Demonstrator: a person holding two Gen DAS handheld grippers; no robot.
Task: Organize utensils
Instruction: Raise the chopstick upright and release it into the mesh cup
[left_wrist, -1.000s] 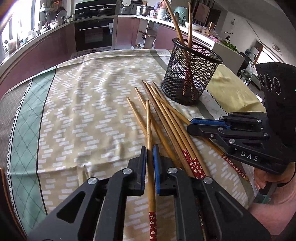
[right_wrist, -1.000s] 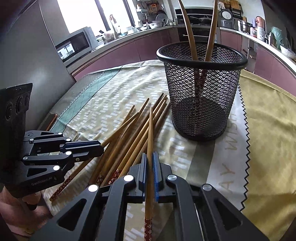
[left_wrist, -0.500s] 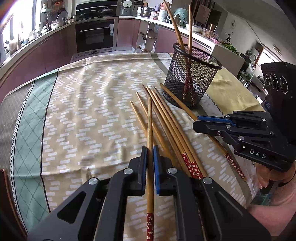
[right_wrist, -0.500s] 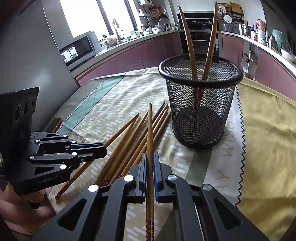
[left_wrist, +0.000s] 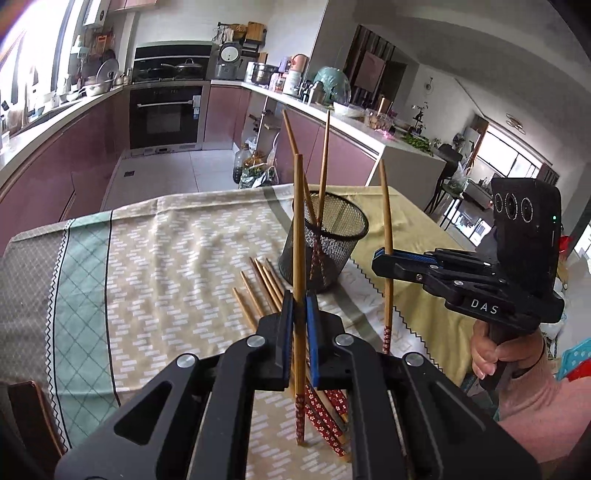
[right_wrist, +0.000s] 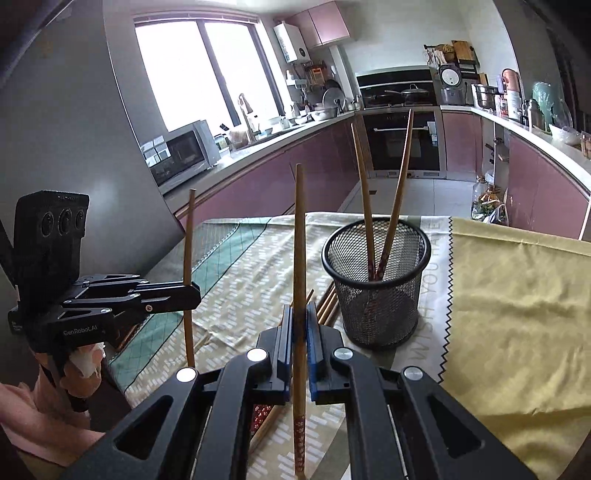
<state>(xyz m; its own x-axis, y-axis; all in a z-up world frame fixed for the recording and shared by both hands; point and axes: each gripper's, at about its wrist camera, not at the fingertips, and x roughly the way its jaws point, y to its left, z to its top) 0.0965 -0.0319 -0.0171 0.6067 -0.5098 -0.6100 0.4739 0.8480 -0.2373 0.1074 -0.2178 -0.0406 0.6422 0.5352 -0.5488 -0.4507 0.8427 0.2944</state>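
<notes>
Left gripper (left_wrist: 299, 321) and right gripper (right_wrist: 300, 328), each clamped on one chopstick (left_wrist: 298, 236), now raised upright off the pile (left_wrist: 258, 284) beside the mesh holder (left_wrist: 325, 240), ready for insertion.

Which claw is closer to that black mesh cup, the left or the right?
Right. The right claw sits just beside the mesh cup, holding a chopstick. The left claw is farther off, across the loose chopsticks.
</notes>
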